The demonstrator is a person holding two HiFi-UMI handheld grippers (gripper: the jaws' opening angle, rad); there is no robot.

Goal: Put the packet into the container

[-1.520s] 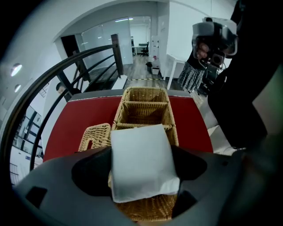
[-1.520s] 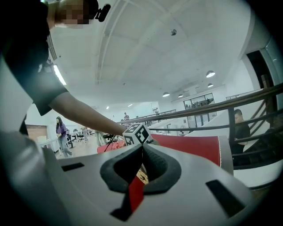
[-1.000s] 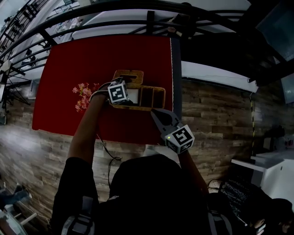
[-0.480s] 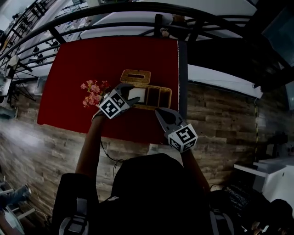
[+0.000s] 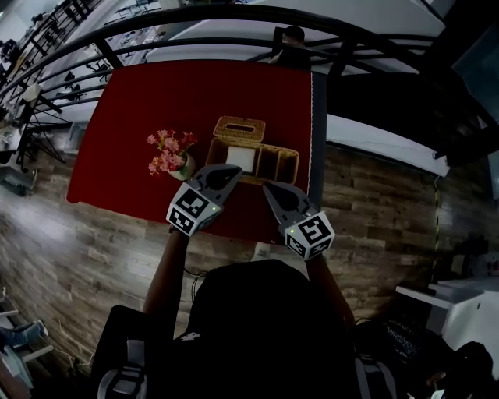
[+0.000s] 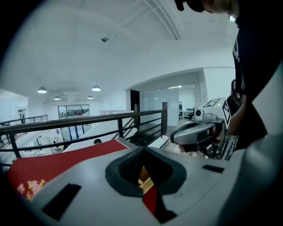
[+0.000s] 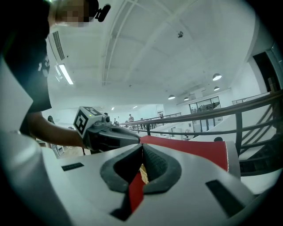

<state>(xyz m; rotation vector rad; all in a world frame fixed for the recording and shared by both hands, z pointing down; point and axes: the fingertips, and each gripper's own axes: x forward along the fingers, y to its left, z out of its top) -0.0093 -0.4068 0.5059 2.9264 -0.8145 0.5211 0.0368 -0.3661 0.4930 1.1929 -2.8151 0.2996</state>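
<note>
Your left gripper [image 5: 231, 173] has just closed its jaws on nothing, and your right gripper [image 5: 268, 189] is closed and empty too. The flat white packet [image 5: 239, 158] lies in the left-end compartment of the woven wicker container [image 5: 290, 158] on the red table [image 5: 148, 109].

A: Where is there open room on the table [image 5: 125, 117]?
B: The left half and the far strip of the red top lie bare. The flower vase [image 5: 173, 156] stands just left of the woven container [image 5: 290, 162], and the woven tissue box [image 5: 239, 128] sits just behind it, so those two sides are blocked.
A: And from above?
B: The container is open on top. A white packet [image 5: 240, 158] fills its left compartment; the compartments to its right look clear.
A: The near side?
B: Both grippers hang there over the table's near edge, with a gap between them: the left gripper [image 5: 233, 173], whose jaws have just closed on nothing, and the right gripper [image 5: 268, 188], jaws together. A black railing [image 5: 234, 19] runs beyond the far edge
</note>
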